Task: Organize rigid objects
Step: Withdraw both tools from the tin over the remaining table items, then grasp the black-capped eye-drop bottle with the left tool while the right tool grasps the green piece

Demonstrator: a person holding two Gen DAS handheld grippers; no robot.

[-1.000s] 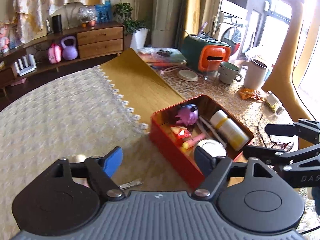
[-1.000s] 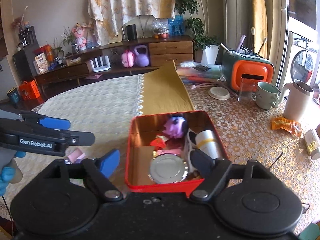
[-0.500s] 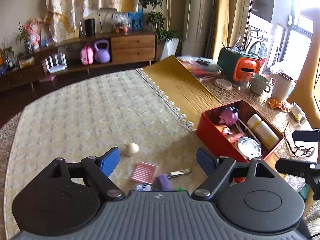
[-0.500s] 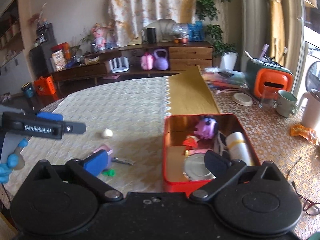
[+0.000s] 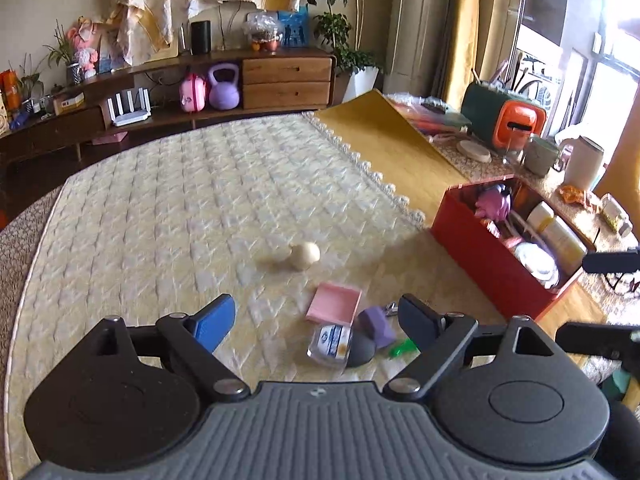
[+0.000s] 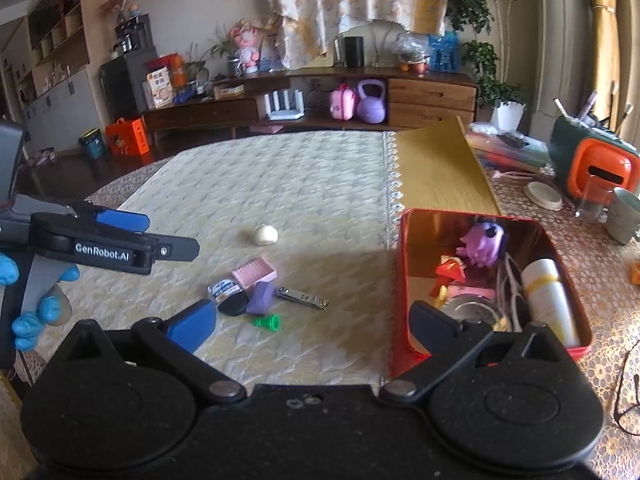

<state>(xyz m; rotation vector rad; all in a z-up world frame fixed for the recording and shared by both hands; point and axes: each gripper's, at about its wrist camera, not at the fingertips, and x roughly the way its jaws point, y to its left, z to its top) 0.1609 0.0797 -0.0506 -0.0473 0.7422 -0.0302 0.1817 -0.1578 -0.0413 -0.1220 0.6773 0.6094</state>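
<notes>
On the worktop: both views have swung from the red tin (image 6: 404, 280) to loose pieces like the nail clipper (image 6: 303, 297).
Left gripper (image 5: 316, 322): empty, jaws opening.
Right gripper (image 6: 312, 320): released, empty.
Meaning: next pickup likely.

- A long dark wood sideboard (image 6: 312, 96) runs along the far wall at 12 o'clock, with two lighter drawers (image 5: 287, 83) at its right end.
- A floral cloth (image 6: 352, 4) hangs on the pale wall above it.
- A black speaker (image 6: 354, 51) stands on top; a white router (image 6: 285, 105), a pink case (image 6: 343, 101) and a purple kettlebell (image 6: 372, 102) sit on the lower shelf.
- Leafy plants (image 5: 344, 20) in a white pot (image 5: 362, 80) stand at 1 o'clock.
- Yellow curtains (image 5: 466, 28) and a bright window (image 5: 608, 92) fill 2 o'clock; daylight enters there.
- Open shelving (image 6: 60, 36) climbs the wall at 10 o'clock.
- The floor (image 6: 80, 168) is dark.
</notes>
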